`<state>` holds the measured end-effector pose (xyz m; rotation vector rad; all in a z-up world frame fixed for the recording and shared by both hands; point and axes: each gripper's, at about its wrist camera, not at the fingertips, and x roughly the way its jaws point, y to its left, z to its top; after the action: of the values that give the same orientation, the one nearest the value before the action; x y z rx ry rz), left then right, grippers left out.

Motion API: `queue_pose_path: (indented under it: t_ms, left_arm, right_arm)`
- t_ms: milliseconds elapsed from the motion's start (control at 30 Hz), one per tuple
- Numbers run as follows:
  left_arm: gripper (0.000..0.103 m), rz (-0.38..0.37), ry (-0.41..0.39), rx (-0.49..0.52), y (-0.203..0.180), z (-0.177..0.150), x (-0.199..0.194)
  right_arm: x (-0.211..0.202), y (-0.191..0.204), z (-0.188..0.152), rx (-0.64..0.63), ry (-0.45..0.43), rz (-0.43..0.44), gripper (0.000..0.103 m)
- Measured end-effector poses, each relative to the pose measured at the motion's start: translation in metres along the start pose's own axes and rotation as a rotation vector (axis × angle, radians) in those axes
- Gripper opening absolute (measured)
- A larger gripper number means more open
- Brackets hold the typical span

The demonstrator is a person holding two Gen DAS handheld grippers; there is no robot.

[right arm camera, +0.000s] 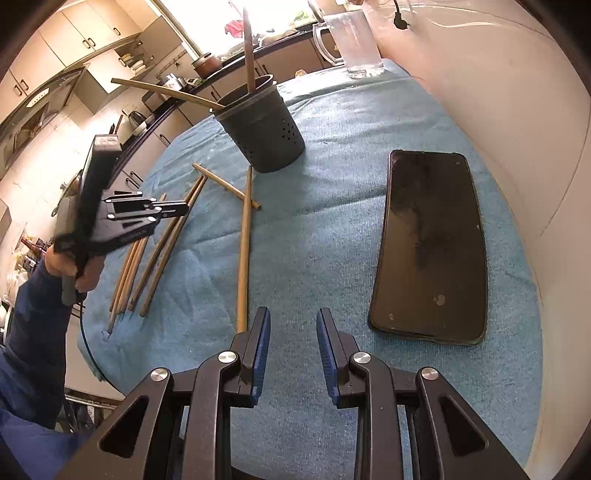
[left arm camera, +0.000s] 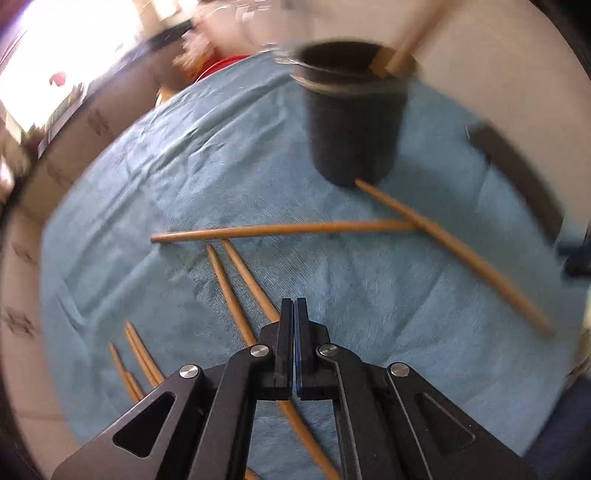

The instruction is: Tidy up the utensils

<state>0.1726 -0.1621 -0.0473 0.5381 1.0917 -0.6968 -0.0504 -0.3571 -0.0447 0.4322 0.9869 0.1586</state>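
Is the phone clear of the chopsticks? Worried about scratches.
Yes, the phone lies alone on the towel, apart from the loose chopsticks.

The left wrist view is smeared by motion: the dark holder (left arm camera: 354,122) has a doubled rim, and the chopstick (left arm camera: 417,35) leaning out of it runs off the top edge. The phone (left arm camera: 517,177) near the cloth's right edge is a blurred dark strip, its far end lost. Behind the left gripper (left arm camera: 294,314) the lower ends of several chopsticks (left arm camera: 236,295) on the cloth disappear. In the right wrist view the sleeve (right arm camera: 33,332) is cut by the left edge, and the glass jug (right arm camera: 354,40) by the top edge.
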Motion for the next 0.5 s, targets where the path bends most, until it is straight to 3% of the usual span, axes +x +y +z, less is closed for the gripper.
queue_pose_path:
  t_ms: [100,233,367,500]
  left_arm:
    - [0.026,-0.182,0.004,-0.252,0.031,0.011,0.002]
    - [0.03,-0.315,-0.005,-0.501,0.062,0.019,0.009]
    - [0.033,-0.214,0.013,-0.742,0.084,0.02,0.022]
    - [0.033,-0.215,-0.006,-0.905,0.114,0.015,0.023]
  right_arm:
    - [0.002,0.002,-0.001,0.004,0.002,0.012,0.028]
    - [0.002,0.003,-0.004,-0.002,0.007,0.016,0.028]
    - [0.0,0.001,-0.003,-0.001,0.004,0.014,0.028]
    - [-0.001,-0.004,-0.003,0.006,-0.003,0.024,0.028]
